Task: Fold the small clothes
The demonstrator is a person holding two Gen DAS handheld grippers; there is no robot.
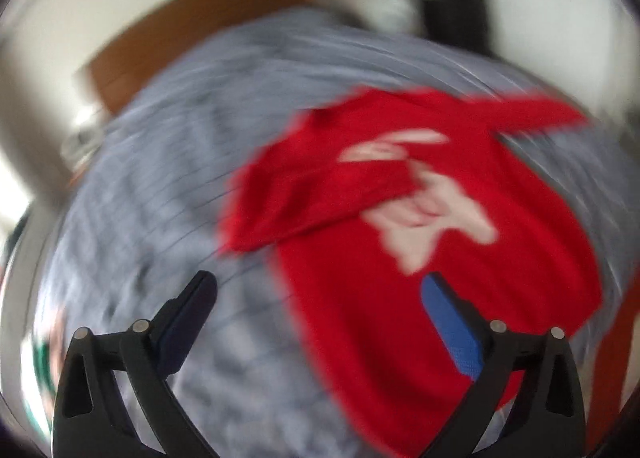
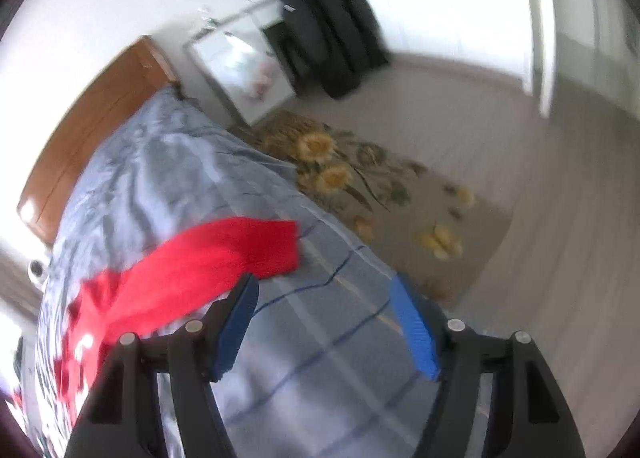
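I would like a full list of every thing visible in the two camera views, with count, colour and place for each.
red garment: one, red with a pale print, spread on the bed cover, one sleeve folded over the chest.
bed cover: one, grey-blue with dark lines, over the whole bed.
headboard: one, brown wood, at the far end of the bed.
rug: one, beige with yellow flowers, on the floor beside the bed.
dark bag: one, black with a blue top, by the far wall.
mirror: one, pale frame, leaning at the wall next to the bag.
left tongs: open, above the garment's edge.
right tongs: open, empty, beside the outstretched sleeve.
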